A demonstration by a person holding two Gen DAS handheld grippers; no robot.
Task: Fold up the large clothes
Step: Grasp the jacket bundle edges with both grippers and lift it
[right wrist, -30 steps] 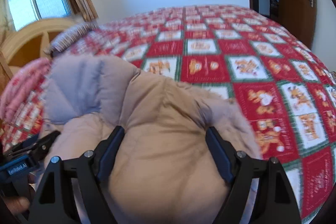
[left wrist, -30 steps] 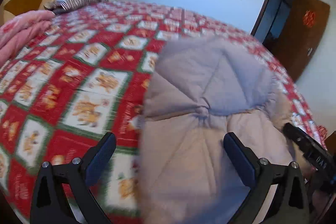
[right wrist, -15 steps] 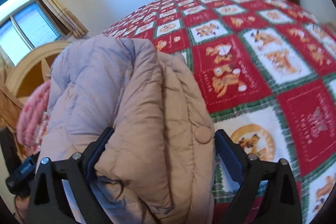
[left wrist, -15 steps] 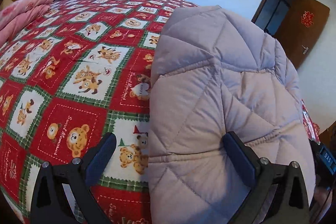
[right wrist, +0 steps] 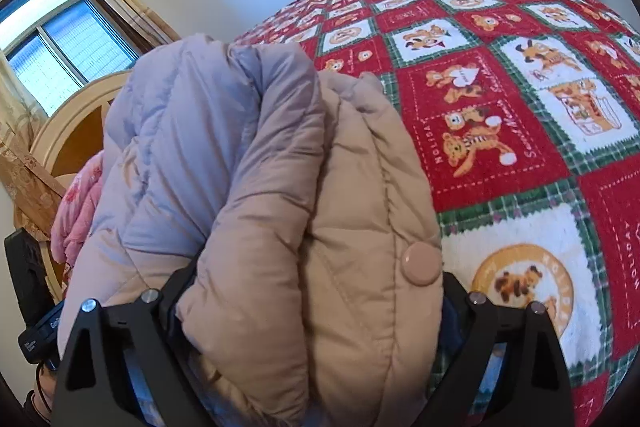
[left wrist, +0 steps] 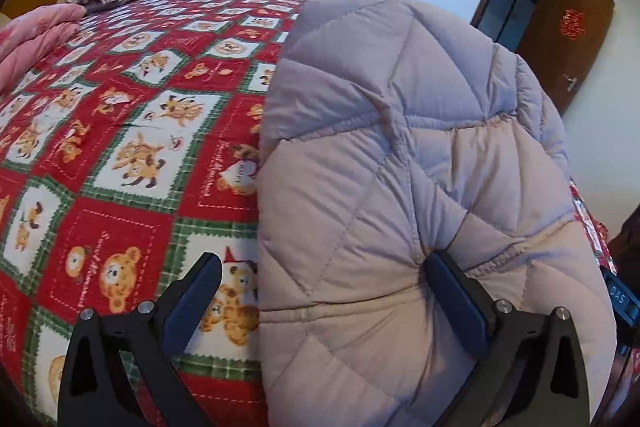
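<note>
My left gripper is wide open around the folded quilted coat by the bed's near edge; my right gripper spans its bulk, grip unclear.

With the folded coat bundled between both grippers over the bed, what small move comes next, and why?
Probably lower it onto the quilt and withdraw. The coat already looks folded, the left gripper stands wide with one finger dug into it, and the right gripper straddles the bundle.
</note>
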